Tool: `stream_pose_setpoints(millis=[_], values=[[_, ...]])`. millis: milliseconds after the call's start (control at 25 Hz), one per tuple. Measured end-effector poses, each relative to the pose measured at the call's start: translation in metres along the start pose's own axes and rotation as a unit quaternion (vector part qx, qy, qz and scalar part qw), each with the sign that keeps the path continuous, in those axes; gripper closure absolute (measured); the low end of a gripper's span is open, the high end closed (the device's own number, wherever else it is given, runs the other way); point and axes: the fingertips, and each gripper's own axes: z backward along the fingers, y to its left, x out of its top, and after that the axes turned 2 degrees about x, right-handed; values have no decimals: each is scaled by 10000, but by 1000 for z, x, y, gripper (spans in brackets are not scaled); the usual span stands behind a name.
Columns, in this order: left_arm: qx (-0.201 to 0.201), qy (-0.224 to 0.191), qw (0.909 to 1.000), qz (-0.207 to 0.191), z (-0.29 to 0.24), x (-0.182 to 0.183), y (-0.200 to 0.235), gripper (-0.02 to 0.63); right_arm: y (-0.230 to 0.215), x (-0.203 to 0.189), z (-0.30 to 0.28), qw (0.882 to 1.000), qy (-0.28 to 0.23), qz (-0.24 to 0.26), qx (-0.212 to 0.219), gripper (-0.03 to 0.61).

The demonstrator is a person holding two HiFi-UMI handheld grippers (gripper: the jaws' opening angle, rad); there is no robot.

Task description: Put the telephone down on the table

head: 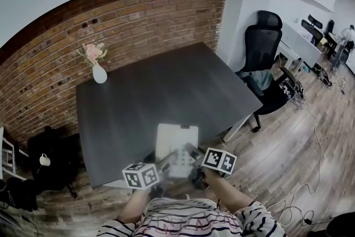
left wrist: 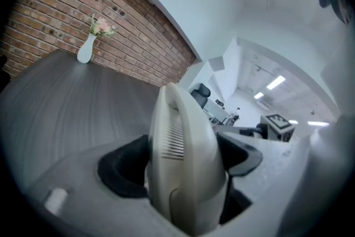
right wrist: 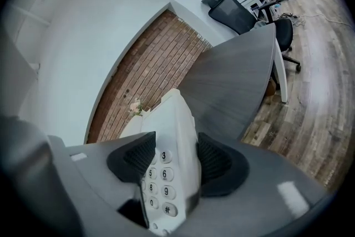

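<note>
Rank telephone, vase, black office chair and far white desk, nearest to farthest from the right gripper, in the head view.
1. Telephone, clamped in the right gripper, bottom centre.
2. Black office chair, right of the table, and vase, far left corner: too close to call.
3. White desk, behind the chair, upper right.

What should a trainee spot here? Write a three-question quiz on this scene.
1. True or false: only the left claw grips the telephone.
2. What stands on the table near the brick wall? A) vase with flowers B) lamp C) mug
3. Fill in: the right claw clamps the telephone at its ___.
Key: 1 false, both claws grip it; 2 A; 3 keypad.
</note>
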Motion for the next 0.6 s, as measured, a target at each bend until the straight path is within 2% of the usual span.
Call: stream_pose_setpoints(millis=[280, 600], values=[[-38, 168, 9998, 60, -33, -7, -7, 227, -28, 19, 1, 9998, -6, -157, -138, 351], [-176, 412, 9990, 32, -81, 13, -1, 227, -46, 57, -21, 9989, -156, -329, -310, 351]])
